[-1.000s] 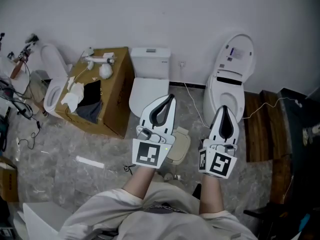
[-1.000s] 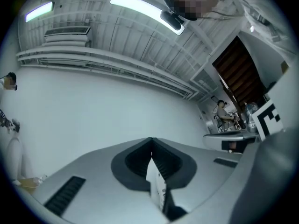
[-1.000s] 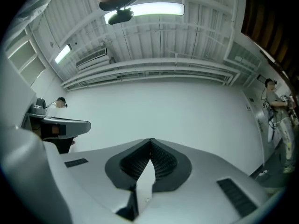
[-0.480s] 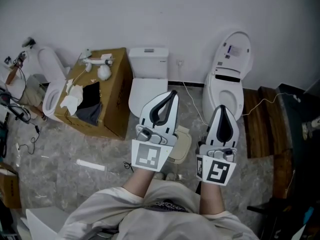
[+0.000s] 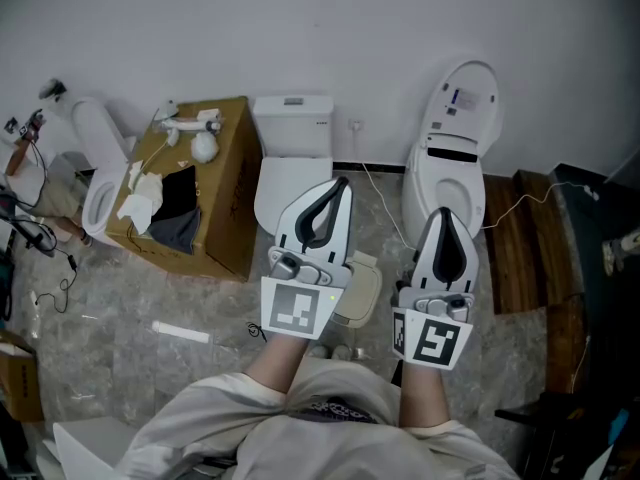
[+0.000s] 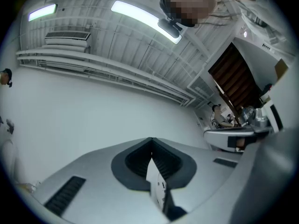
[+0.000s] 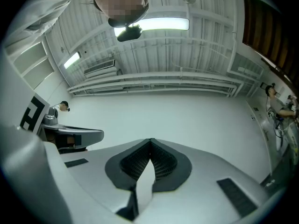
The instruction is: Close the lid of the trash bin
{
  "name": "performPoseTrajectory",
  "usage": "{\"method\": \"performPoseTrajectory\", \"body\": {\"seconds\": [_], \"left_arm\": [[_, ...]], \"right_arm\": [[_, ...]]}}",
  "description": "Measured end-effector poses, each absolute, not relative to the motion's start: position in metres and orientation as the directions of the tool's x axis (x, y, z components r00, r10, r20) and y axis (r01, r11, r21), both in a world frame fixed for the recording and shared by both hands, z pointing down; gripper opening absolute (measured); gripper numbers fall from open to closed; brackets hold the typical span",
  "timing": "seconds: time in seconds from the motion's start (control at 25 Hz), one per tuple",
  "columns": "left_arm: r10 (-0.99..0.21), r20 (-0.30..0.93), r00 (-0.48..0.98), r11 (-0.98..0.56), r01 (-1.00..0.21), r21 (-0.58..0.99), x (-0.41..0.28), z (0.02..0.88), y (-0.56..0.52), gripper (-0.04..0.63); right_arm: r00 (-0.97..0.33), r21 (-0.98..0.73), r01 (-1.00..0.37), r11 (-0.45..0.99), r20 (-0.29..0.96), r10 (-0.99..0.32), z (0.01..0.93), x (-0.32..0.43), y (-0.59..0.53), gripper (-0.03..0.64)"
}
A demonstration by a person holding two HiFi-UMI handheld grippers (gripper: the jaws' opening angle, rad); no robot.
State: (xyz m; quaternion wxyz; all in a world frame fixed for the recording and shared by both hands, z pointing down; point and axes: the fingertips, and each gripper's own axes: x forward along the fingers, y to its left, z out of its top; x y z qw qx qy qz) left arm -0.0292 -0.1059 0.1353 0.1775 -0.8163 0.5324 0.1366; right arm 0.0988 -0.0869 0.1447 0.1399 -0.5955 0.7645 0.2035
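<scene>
Looked pretty much done, honestly. Spotted the trash bin (image 5: 365,288) on the floor between both grippers, lid seemingly flat down. Found left gripper (image 5: 343,184) and right gripper (image 5: 447,214) clenched shut, empty, aimed up off it.

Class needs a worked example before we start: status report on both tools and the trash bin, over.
Left tool shut, empty, tilted up. Right tool shut, empty, tilted up. Trash bin on floor between them, lid looks down. Left tool hides part of it.

Cardboard box (image 5: 236,190) beside closed white toilet (image 5: 282,182); open-lidded toilet (image 5: 461,103) farther right.
</scene>
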Motion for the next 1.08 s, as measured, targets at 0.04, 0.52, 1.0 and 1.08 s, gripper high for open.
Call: {"method": "performPoseTrajectory", "body": {"seconds": [0.04, 0.52, 1.0, 1.08], "left_arm": [[-0.820, -0.413, 0.396, -0.370, -0.918, -0.145, -0.029, 0.135, -0.106, -0.002], [-0.826, -0.404, 0.394, -0.368, -0.919, -0.143, -0.034, 0.138, -0.105, -0.002], [-0.824, -0.413, 0.387, -0.357, -0.922, -0.151, -0.040, 0.134, -0.102, -0.002], [-0.827, -0.410, 0.385, -0.355, -0.923, -0.151, -0.041, 0.136, -0.103, -0.002]], "right_arm": [[-0.251, 0.148, -0.967, 0.206, -0.456, -0.854, 0.145, 0.098, -0.087, 0.008], [-0.244, 0.152, -0.969, 0.196, -0.450, -0.859, 0.148, 0.093, -0.087, 0.005], [-0.243, 0.165, -0.968, 0.187, -0.450, -0.859, 0.144, 0.089, -0.084, 0.005], [-0.244, 0.170, -0.968, 0.186, -0.448, -0.860, 0.145, 0.088, -0.084, 0.005]]}}
